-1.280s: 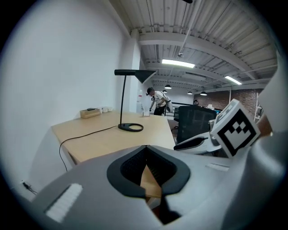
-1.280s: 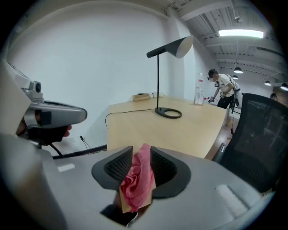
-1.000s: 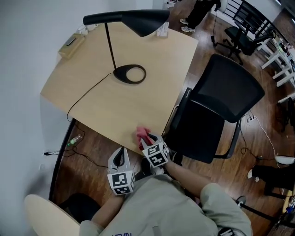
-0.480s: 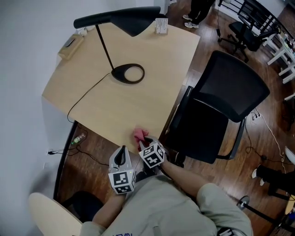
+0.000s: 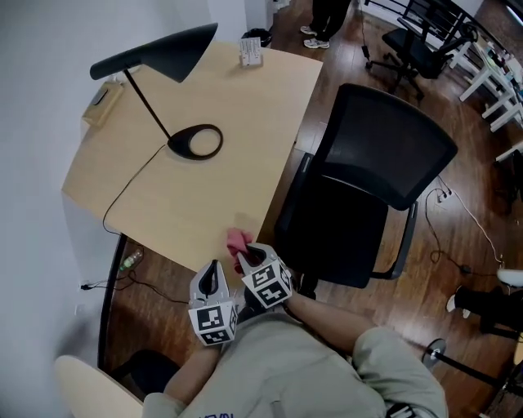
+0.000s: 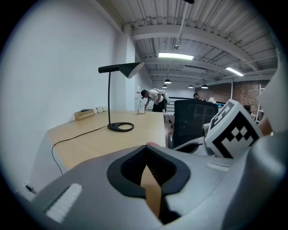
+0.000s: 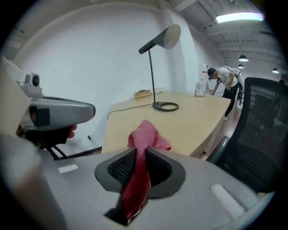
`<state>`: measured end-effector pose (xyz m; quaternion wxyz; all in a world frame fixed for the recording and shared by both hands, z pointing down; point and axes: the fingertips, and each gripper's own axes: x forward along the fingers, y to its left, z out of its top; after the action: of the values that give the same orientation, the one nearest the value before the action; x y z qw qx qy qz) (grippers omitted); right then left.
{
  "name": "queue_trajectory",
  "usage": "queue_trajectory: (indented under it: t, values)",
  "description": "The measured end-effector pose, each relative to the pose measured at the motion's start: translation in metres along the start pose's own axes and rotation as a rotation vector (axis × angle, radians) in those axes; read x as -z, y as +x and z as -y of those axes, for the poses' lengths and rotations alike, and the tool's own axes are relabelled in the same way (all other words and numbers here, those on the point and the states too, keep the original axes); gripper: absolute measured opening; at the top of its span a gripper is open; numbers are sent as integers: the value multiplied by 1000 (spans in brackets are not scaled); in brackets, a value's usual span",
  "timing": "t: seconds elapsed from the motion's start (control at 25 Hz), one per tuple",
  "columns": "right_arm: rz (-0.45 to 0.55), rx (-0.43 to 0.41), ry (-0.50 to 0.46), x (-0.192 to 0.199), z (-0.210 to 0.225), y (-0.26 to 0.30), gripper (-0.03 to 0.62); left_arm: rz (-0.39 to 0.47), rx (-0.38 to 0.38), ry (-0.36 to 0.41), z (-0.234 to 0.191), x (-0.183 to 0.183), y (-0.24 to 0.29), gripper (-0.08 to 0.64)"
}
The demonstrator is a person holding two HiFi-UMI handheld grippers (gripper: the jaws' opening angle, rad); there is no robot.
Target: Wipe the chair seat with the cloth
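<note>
A pink cloth (image 5: 238, 240) lies at the near edge of the wooden desk (image 5: 180, 196). My right gripper (image 5: 244, 255) reaches onto it, and its jaws are closing with the pads pressing on a bunched fold of the cloth (image 7: 146, 139) that stands up between them. In its own view the right gripper (image 7: 140, 152) points along the desk. The black office chair's seat (image 5: 335, 229) is just to the right of it, beside the desk. My left gripper (image 5: 214, 271) hangs below the desk edge, jaws together and empty; the left gripper (image 6: 146, 150) view shows nothing held.
A black desk lamp (image 5: 196, 141) with a trailing cord stands on the desk, with a small wooden box (image 5: 100, 102) at the far left corner. More chairs (image 5: 413, 41) and a person (image 5: 323, 15) are at the far end of the room. A pale round seat (image 5: 90, 388) is at lower left.
The head view has swung, so desk and chair now sit further left in it. My right gripper stays on the cloth at the desk's near edge. The left gripper has barely moved.
</note>
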<state>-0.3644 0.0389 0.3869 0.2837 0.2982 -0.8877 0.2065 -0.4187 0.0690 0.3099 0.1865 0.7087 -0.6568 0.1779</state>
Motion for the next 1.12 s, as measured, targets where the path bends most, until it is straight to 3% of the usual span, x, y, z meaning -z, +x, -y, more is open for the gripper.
queue_trajectory:
  t: [0.24,0.68,0.92,1.12]
  values:
    - [94,93,49,-11,65,-65,63,33,88,42,73,-22,23,6]
    - [199,244,156,17,178,-171,63,59,215,117,211,-44,55,6]
    - [204,313,229,45,225,-199,63,54,259,141,256,-43,65,6]
    - [179,353,285,64,249,-193,63,36,299,163,271,-34,86,5]
